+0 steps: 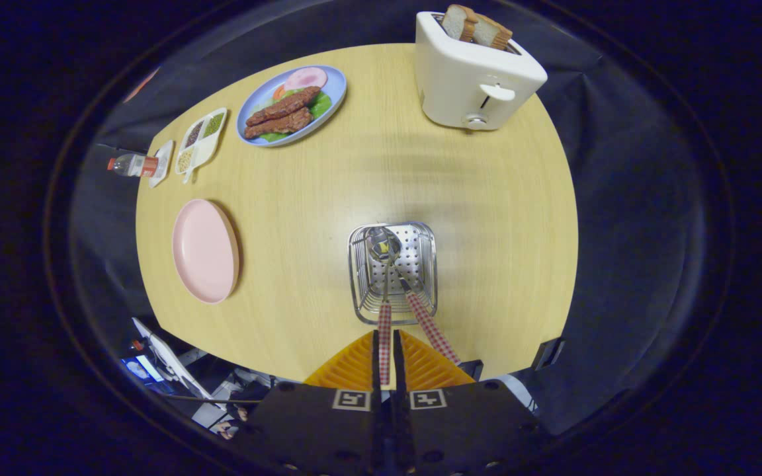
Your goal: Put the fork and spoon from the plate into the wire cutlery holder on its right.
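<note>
I look down on a wire cutlery holder (358,281) standing on the wooden table, just ahead of my fingers. A spoon (383,247) with a red checked handle stands in it, bowl down inside the basket, and its handle runs back between my fingers. My gripper (385,345) is shut on that handle. A fork (431,330) with the same checked handle leans in the holder just to the right of the spoon, its head down inside. The pink plate (206,251) lies to the left of the holder with nothing on it.
Beyond the holder, at the far right, stands a white toaster (473,79) with bread slices in it. At the far left are a blue plate of food (292,106), a white divided dish (201,139) and a small bottle (131,165). The table's near edge runs under my fingers.
</note>
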`<state>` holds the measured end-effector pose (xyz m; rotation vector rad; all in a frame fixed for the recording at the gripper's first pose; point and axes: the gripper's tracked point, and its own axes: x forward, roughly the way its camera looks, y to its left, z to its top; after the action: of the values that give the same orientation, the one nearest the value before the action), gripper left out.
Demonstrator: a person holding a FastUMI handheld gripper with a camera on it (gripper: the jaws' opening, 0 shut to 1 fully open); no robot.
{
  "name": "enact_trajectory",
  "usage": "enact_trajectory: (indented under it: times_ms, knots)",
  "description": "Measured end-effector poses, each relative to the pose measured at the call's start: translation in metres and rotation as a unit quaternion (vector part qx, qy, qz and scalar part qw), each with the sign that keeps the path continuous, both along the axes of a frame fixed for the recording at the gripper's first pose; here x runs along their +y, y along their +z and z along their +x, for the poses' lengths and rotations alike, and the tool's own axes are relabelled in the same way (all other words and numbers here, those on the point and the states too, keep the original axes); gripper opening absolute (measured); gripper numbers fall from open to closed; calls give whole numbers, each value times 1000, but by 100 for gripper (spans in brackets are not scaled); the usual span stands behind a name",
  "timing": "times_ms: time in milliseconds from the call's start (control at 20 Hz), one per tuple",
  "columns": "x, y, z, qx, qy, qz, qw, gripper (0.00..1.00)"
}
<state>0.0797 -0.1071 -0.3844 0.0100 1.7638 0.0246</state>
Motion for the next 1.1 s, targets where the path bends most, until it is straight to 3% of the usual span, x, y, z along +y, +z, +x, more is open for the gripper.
enact_trajectory:
  times_ms: [50,250,400,500,650,750,900,1100]
  knots:
    - [2,2,1,-6,4,0,1000,15]
    - [16,14,7,-46,8,12,999,18]
    - [35,26,10,-82,8,27,996,30]
    - [46,34,13,-112,19,32,993,39]
    - [64,47,15,-160,44,25,986,71]
    - [81,56,13,-187,38,27,981,75]
    - [101,76,23,-267,22,22,963,79]
    - [131,124,37,-395,15,17,918,81]
